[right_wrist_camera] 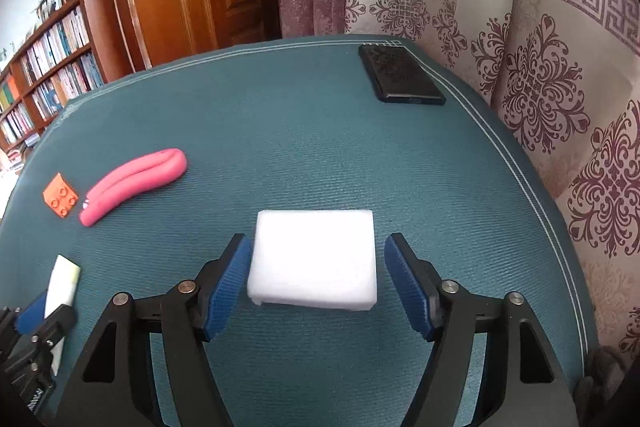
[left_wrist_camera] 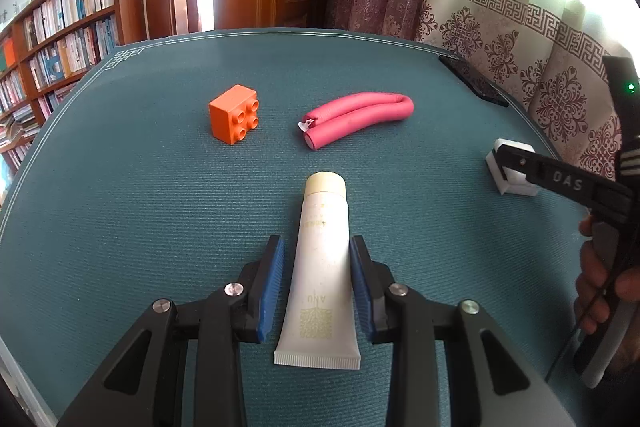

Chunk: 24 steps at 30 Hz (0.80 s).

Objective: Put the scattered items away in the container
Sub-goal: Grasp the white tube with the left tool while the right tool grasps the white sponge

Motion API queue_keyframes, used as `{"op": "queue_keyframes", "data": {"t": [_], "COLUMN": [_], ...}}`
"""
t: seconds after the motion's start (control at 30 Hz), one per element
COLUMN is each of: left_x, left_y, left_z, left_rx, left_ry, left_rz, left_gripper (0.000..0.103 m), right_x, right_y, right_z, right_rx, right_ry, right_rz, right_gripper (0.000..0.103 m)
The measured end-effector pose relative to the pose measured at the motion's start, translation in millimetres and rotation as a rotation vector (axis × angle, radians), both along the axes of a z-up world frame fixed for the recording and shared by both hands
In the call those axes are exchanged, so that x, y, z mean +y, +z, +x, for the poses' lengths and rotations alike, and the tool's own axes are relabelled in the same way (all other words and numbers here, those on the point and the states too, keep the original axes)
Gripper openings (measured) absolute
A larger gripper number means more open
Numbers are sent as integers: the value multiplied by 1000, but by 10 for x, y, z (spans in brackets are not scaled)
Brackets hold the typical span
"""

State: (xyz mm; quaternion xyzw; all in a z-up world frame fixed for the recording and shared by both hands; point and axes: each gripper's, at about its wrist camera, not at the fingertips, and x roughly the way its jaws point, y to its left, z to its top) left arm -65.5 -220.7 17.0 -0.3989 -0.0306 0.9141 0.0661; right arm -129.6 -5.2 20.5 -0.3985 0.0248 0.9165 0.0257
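Under your grippers the table (left_wrist_camera: pixel 140 187) wears a teal cloth with a fine ribbed, matt weave. Your left gripper (left_wrist_camera: pixel 317 247) is matt black plastic with bright metal pins and ridged blue pads (left_wrist_camera: pixel 272 283). The tube (left_wrist_camera: pixel 322 267) looks like smooth, satiny white plastic, the orange brick (left_wrist_camera: pixel 234 115) hard glossy plastic, the pink roll (left_wrist_camera: pixel 356 119) soft matt foam, the white block (right_wrist_camera: pixel 314 259) matt foam, the phone (right_wrist_camera: pixel 400 73) glossy black.
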Motion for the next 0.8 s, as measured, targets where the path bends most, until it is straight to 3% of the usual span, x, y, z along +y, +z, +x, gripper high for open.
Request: {"op": "queue_keyframes", "data": {"t": [0.27,0.37,0.8], "left_x": [-19,-29,-31], "left_y": [0,2,24], "left_z": [-3,-1,49], "left_rx": [1,2,6], "left_ry": [0,5,34], "left_rz": [18,28,26], "left_gripper": [37,37,32], "right_x": [39,76,103], "right_y": [-78,-73,-32], "right_z": [-12,-2,200], "right_rx": [3,12,44], "right_ry": [3,-13,10], "right_rz": [-17,-32,-113], "right_gripper": [72,64,63]}}
